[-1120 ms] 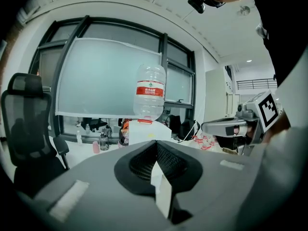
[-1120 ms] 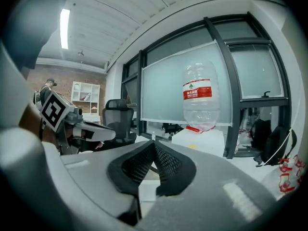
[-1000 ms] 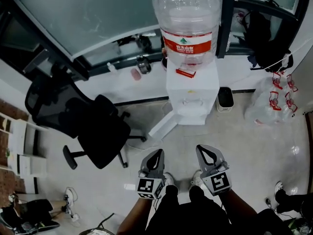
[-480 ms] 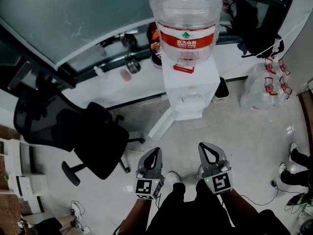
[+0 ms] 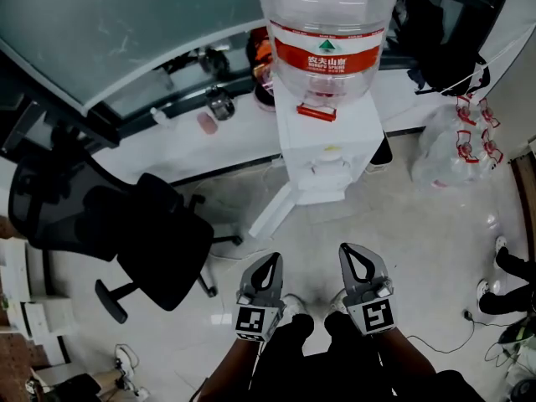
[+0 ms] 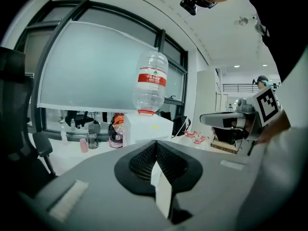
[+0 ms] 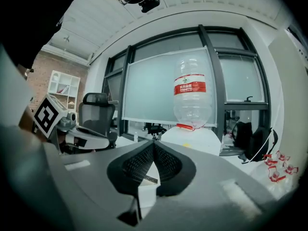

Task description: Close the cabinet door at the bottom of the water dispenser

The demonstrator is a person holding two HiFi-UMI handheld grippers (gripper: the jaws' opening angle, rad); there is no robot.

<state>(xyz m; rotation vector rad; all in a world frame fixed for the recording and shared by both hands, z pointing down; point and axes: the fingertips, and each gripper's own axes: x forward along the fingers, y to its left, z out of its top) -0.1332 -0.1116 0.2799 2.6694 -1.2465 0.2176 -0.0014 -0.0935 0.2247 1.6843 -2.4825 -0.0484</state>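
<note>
Left gripper (image 5: 270,262) and right gripper (image 5: 352,252) were both clenched shut, nothing between pads, held side by side above floor. Water dispenser (image 5: 325,145) stood well ahead of both sets of fingertips: white box body, clear bottle (image 5: 327,23) with red label on top. Cabinet door (image 5: 274,210) at its base hung open (plain white panel, swung out toward left gripper's side), ahead of left fingertips and apart from them. Black office chair (image 5: 146,233) stood off to left of left gripper.
</note>
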